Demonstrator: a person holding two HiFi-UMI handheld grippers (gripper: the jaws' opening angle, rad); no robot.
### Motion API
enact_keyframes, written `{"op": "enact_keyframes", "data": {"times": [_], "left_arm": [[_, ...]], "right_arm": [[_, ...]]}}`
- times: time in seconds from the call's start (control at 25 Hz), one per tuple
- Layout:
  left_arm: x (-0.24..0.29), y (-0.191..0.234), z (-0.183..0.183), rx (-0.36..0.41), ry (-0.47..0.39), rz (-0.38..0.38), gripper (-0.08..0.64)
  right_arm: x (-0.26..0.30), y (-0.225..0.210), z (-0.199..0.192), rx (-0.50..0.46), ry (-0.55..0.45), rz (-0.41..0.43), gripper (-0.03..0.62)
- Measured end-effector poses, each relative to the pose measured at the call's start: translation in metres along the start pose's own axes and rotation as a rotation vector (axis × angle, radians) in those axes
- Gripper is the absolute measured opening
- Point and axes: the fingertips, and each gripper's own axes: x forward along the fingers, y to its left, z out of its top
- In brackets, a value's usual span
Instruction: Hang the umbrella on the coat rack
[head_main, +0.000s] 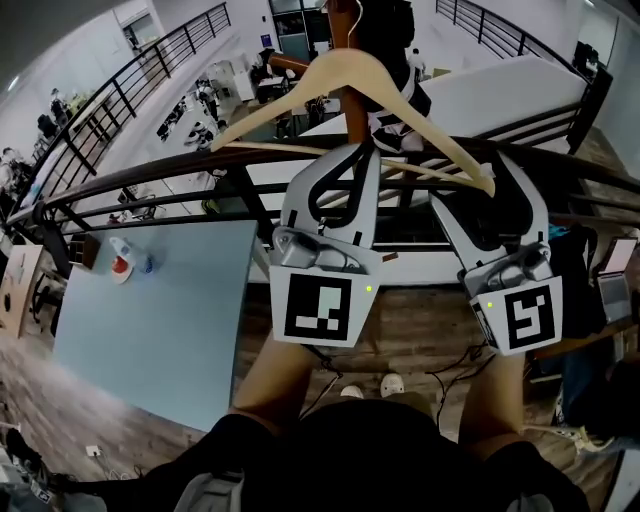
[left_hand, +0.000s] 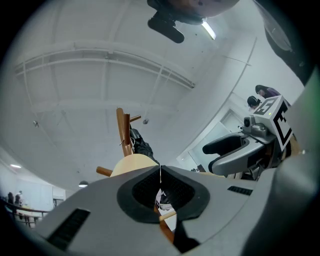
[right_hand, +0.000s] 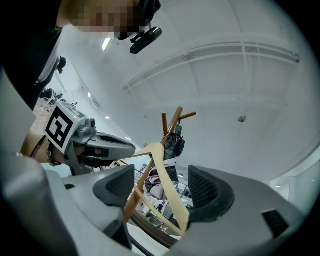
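Bright, even ceiling light (strong fisheye bending, dark vignetted corners) throughout.

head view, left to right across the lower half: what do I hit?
blue table → left gripper → right gripper. The wooden hanger spans both grippers, so it is left out of the order.
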Motion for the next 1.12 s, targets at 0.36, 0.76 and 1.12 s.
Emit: {"op": "enact_keyframes", "data": {"times": [0.36,0.76,1.12], "left_arm": [[-0.021,-0.020,-0.011,-0.018,-0.016,-0.045,0.015],[-0.044,-0.013,-0.015,0.019,-0.054,-0.049,0.015],[-0.053,-0.012,-0.021,0.007,-0.039,-0.054,0.014]], "right_arm": [[-0.010,0.011,0.004,-0.056,-0.023,-0.073,0.305],[-0.011,0.033,-0.001,0.011,-0.036,-0.089,0.031],[-0.010,0.050,-0.001,0.011,-0.025,-0.068,0.031]]}}
